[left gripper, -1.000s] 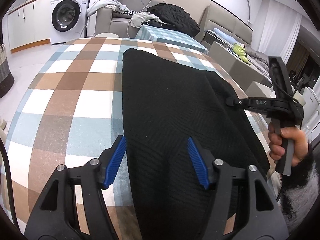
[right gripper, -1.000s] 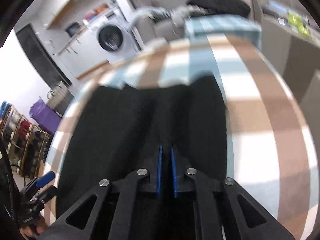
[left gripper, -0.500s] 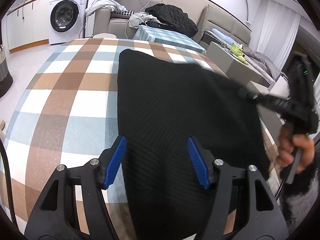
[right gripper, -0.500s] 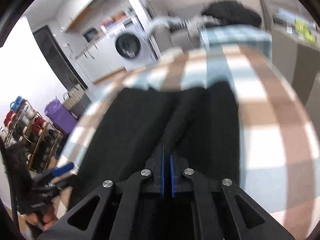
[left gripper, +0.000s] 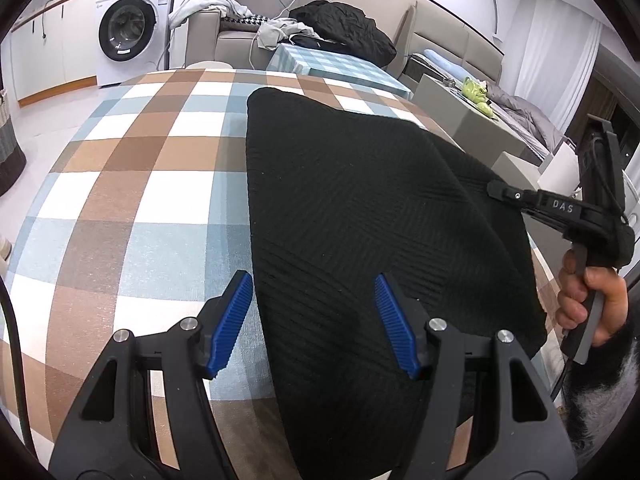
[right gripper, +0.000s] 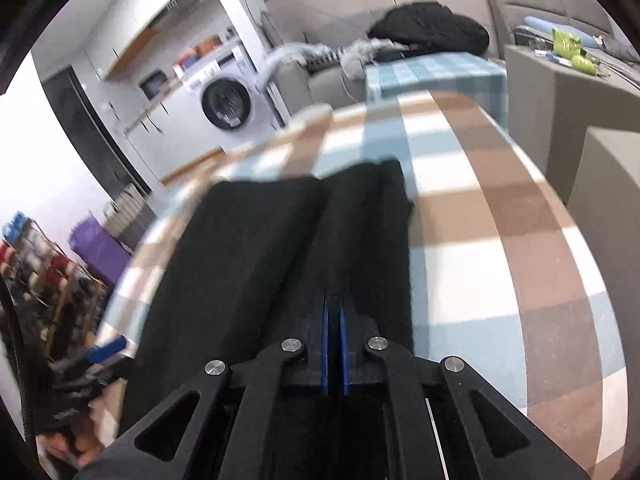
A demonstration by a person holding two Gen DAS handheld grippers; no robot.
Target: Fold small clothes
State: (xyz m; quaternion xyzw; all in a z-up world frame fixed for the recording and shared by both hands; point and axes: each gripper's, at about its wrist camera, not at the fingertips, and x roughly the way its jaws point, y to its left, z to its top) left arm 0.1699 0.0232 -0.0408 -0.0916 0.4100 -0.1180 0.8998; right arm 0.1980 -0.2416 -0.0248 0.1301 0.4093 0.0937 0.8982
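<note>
A black knit garment (left gripper: 340, 200) lies on the checked tablecloth (left gripper: 132, 184). My left gripper (left gripper: 314, 322) hovers open over its near left edge, one blue pad above the tablecloth and the other above the knit, gripping nothing. At the right, my right gripper (left gripper: 494, 190) is shut on the garment's right edge, and the cloth rises in a tent toward it. In the right wrist view the garment (right gripper: 248, 260) runs in a raised ridge into my shut right gripper (right gripper: 335, 320). A hand (left gripper: 588, 300) holds that gripper's handle.
Beyond the table are a washing machine (left gripper: 128, 32), a sofa piled with clothes (left gripper: 344, 28) and a small table with a blue checked cloth (left gripper: 332, 66). Grey blocks (left gripper: 476, 120) stand close to the table's right edge. A shoe rack (right gripper: 44, 280) stands at the far left.
The right gripper's pads closed fully on the garment's edge and moved right and slightly up, pulling the cloth with them. The left gripper stayed still and open.
</note>
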